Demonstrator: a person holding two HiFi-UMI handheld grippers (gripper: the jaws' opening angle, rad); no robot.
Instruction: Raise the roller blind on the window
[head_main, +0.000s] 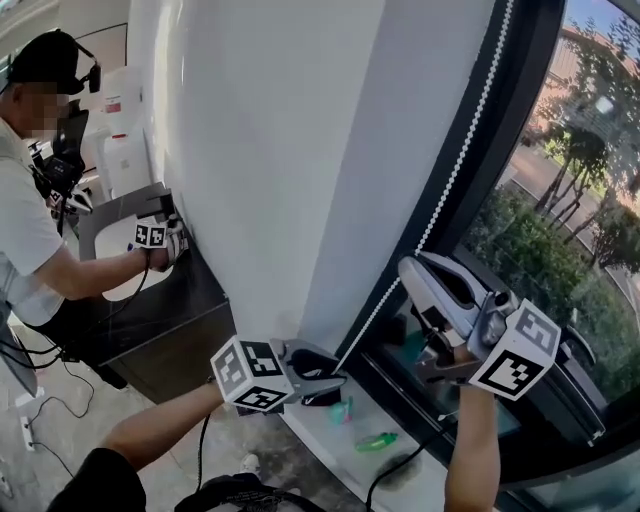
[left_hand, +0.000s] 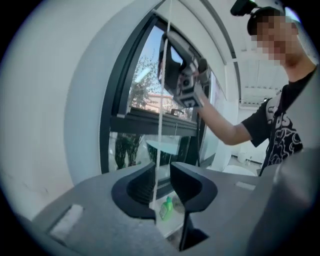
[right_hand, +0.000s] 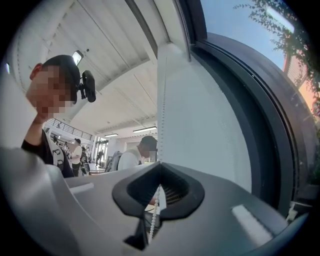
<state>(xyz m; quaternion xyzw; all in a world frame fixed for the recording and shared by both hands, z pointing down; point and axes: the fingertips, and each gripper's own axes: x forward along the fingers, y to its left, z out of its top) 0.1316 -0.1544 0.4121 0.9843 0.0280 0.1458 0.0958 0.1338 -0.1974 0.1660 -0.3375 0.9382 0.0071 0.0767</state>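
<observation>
A white roller blind hangs over the left part of the window, and its white bead chain slants down along the dark frame. My right gripper is shut on the chain; in the right gripper view the beads pass through the closed right gripper, with the blind beside them. Lower down, my left gripper is open. In the left gripper view the chain runs between the spread jaws of the left gripper without being pressed.
Two green items, a bottle and a smaller one, lie on the white sill. The dark window frame runs beside the chain. Another person works with a gripper at a dark counter at left.
</observation>
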